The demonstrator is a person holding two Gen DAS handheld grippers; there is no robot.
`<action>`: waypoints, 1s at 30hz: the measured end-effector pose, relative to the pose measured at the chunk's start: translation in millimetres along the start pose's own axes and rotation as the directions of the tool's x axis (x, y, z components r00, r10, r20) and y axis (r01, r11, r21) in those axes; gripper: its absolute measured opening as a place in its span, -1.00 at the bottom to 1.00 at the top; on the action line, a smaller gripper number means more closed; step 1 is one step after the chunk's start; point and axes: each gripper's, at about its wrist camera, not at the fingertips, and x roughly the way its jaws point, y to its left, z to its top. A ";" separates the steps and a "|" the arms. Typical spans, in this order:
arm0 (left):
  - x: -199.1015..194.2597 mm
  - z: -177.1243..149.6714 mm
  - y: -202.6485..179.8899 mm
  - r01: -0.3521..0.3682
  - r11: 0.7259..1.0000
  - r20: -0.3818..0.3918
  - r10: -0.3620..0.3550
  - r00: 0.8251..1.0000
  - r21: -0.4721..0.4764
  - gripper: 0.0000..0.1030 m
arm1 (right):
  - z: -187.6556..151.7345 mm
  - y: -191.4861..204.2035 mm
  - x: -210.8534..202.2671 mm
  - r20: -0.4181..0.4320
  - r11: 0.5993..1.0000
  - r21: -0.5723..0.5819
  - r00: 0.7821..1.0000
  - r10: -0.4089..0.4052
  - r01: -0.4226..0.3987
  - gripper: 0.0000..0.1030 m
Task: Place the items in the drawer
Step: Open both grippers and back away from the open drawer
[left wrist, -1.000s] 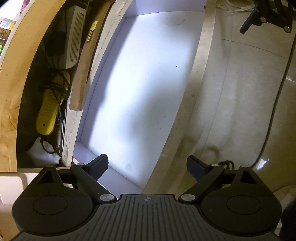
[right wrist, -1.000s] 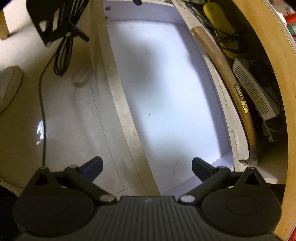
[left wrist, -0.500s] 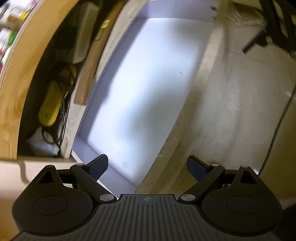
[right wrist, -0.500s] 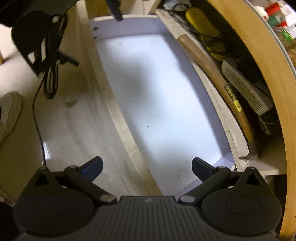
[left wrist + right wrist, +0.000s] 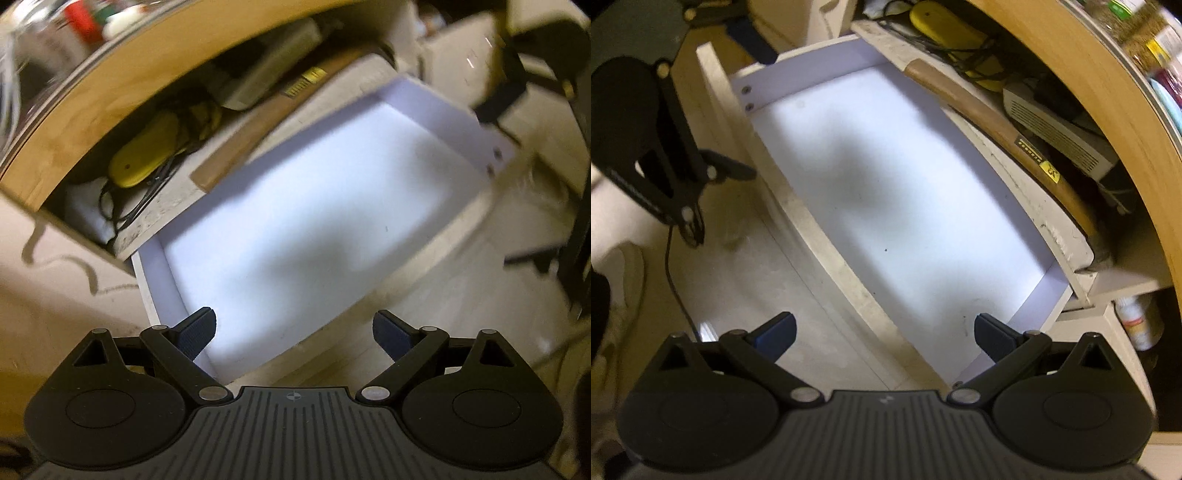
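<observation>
A pulled-out drawer with a white floor (image 5: 314, 206) (image 5: 897, 206) lies below both grippers and holds nothing. My left gripper (image 5: 294, 331) is open and empty above the drawer's near corner. My right gripper (image 5: 884, 334) is open and empty above the drawer's front rail (image 5: 827, 254). The left gripper also shows in the right wrist view (image 5: 698, 184) at the left, over the floor. The right gripper shows in the left wrist view (image 5: 502, 92) at the top right, blurred.
Behind the drawer, under the wooden desktop (image 5: 1108, 92), lie a wooden hammer handle (image 5: 993, 122) (image 5: 258, 133), a yellow device with black cable (image 5: 144, 155) (image 5: 945, 26) and a white box (image 5: 1056, 129). A black cable (image 5: 674, 280) runs over the tiled floor. Items stand on the desktop (image 5: 81, 22).
Both grippers have pulled back and turned, so more of the desktop edge and the shelf behind the drawer shows. The left view is blurred from fast motion. Both jaws stay open.
</observation>
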 end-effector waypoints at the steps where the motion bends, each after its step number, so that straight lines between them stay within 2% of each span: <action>1: -3.0 0.6 3.3 0.009 0.999 0.012 -0.008 1.000 -0.049 0.82 | 1.0 -1.9 -1.5 0.009 1.000 0.018 1.000 0.006 -0.006 0.99; 5: -11.8 1.8 11.9 0.042 0.982 0.056 -0.032 0.998 -0.185 0.82 | 5.2 -16.1 -4.3 0.044 0.992 0.116 0.998 0.042 -0.046 0.99; 9: -20.3 4.1 15.0 0.049 0.966 0.098 -0.025 0.995 -0.253 0.82 | 2.6 -4.8 -44.7 0.095 0.971 0.222 0.993 0.074 -0.094 0.99; 11: -22.6 5.1 15.7 0.053 0.960 0.110 -0.023 0.994 -0.277 0.82 | 3.4 -4.5 -52.1 0.115 0.963 0.248 0.990 0.080 -0.107 0.99; 20: -27.1 8.9 18.9 0.058 0.933 0.117 -0.017 0.993 -0.355 0.82 | 7.5 -3.2 -68.8 0.153 0.952 0.306 0.987 -0.049 -0.001 0.99; 22: -29.9 7.7 21.7 0.039 0.922 0.133 0.014 0.991 -0.386 0.82 | 7.0 -7.0 -72.5 0.166 0.942 0.336 0.984 -0.069 0.010 0.99; 26: -35.3 4.2 29.1 0.010 0.889 0.148 0.065 0.987 -0.458 0.82 | 3.5 -16.4 -79.5 0.178 0.905 0.426 0.978 -0.104 0.019 0.99; 30: -39.9 2.1 35.9 -0.016 0.863 0.143 0.102 0.984 -0.506 0.82 | -4.2 -25.4 -86.2 0.184 0.846 0.533 0.977 -0.110 -0.005 0.99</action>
